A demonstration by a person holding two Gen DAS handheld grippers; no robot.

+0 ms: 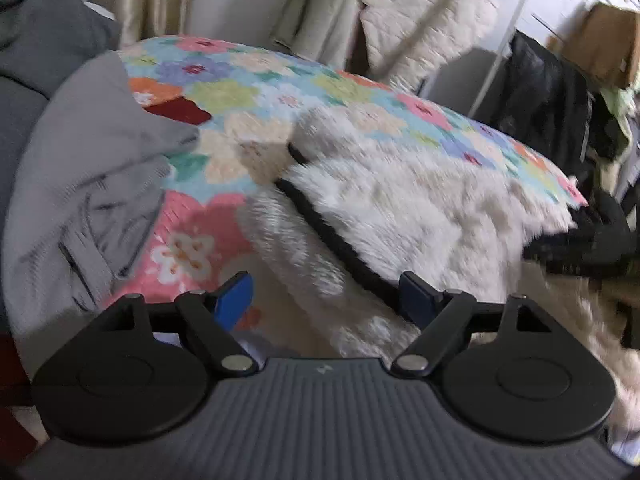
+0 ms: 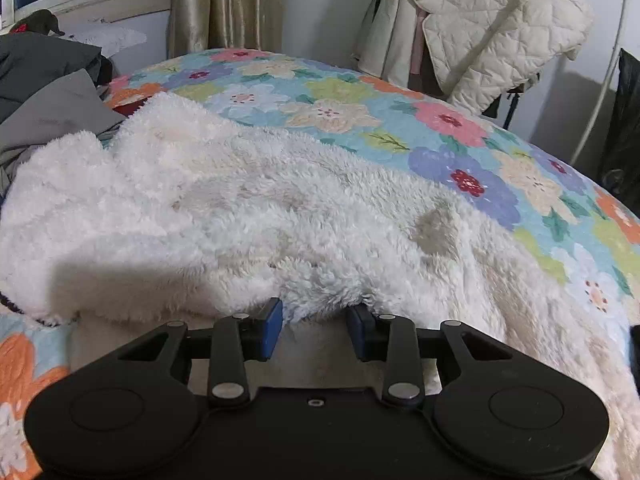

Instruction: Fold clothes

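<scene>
A white fleece garment (image 1: 400, 208) with a black trimmed edge (image 1: 332, 240) lies spread on the floral bedspread (image 1: 256, 92). My left gripper (image 1: 326, 300) is open wide at the garment's near edge. Fleece lies between its blue pads (image 1: 234, 300), and the black trim runs down to the right pad. In the right wrist view the same fleece (image 2: 240, 208) fills the middle. My right gripper (image 2: 316, 330) has its pads (image 2: 272, 330) drawn in on a bunched fold of the fleece's near edge. It also shows as a black shape (image 1: 580, 244) at the garment's right side.
Grey clothes (image 1: 80, 168) are piled on the left of the bed, with a darker grey garment (image 2: 36, 64) behind them. A quilted cream jacket (image 2: 492, 28) hangs on a rack beyond the bed. Gold curtains (image 2: 224, 4) hang at the back. Dark bags (image 1: 552, 108) stand at the right.
</scene>
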